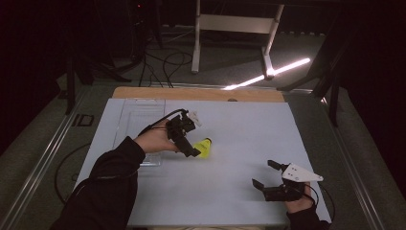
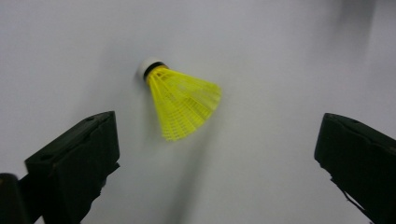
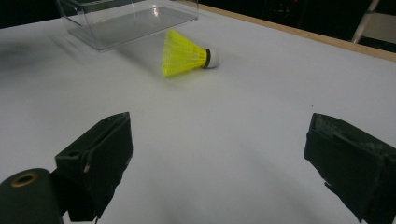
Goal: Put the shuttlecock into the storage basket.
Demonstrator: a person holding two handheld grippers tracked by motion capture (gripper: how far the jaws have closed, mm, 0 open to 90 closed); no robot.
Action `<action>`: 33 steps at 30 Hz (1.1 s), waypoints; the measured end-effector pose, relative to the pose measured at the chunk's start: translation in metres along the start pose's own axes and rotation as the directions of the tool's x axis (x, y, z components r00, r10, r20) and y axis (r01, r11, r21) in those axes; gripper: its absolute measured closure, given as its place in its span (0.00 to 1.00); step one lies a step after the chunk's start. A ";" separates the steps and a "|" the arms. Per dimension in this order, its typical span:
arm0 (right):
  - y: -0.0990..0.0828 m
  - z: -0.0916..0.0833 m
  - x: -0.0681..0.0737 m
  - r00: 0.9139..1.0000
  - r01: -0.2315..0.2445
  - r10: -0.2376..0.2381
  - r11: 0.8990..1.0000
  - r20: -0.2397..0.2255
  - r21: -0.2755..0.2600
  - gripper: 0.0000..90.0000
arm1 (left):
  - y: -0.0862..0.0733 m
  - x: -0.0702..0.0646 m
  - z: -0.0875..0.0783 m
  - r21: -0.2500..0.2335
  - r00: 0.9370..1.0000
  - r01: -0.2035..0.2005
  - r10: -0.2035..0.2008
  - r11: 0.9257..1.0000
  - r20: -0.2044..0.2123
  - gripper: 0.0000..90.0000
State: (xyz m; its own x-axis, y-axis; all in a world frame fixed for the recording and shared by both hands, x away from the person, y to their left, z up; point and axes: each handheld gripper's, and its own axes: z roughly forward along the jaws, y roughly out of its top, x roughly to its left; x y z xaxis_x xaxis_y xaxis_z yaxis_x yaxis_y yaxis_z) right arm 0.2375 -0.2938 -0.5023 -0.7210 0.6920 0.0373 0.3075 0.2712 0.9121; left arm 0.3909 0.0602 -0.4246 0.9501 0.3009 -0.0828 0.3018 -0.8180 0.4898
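High view: the left tool (image 1: 191, 143) hangs over a yellow shuttlecock (image 1: 204, 148) lying on the white counter (image 1: 239, 129), beside a clear plastic box (image 1: 136, 120); the right tool (image 1: 268, 175) waits released, well apart.

Left gripper view: jaws spread wide, shuttlecock (image 2: 180, 98) between and beyond them, untouched. It looks featherlight, its skirt springy and crushable.

Right gripper view: the white cork (image 3: 212, 58) seems the firmer hold.

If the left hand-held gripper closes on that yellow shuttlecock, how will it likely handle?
The shuttlecock is probably very light: its skirt is thin open mesh. That skirt would likely flex or crush under a firm pinch. Lying on its side on the table, it may roll in a curve about its small white cork if nudged.
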 end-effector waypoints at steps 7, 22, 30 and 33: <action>0.000 0.001 0.000 1.000 -0.001 0.001 1.000 -0.002 0.001 0.09 | 0.002 0.006 0.015 0.017 1.000 0.006 -0.006 1.000 0.000 0.04; 0.000 0.000 0.000 1.000 0.000 0.000 1.000 -0.006 -0.001 0.09 | 0.000 0.019 0.048 0.100 0.999 0.024 -0.020 0.995 -0.044 0.25; 0.000 0.000 0.000 1.000 -0.002 0.002 1.000 -0.007 0.001 0.09 | -0.001 0.023 0.061 0.140 0.997 0.029 -0.020 0.990 -0.071 0.39; 0.000 0.001 0.000 1.000 -0.002 0.002 1.000 -0.008 0.001 0.09 | 0.000 0.024 0.064 0.152 0.997 0.031 -0.019 0.988 -0.080 0.43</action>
State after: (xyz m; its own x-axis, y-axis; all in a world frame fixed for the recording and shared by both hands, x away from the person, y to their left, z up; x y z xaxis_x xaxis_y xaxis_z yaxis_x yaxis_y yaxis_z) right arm 0.2378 -0.2936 -0.5029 -0.7252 0.6873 0.0419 0.3094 0.2708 0.9116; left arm 0.4191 0.0360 -0.4819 0.9348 0.3546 -0.0218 0.3395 -0.8735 0.3490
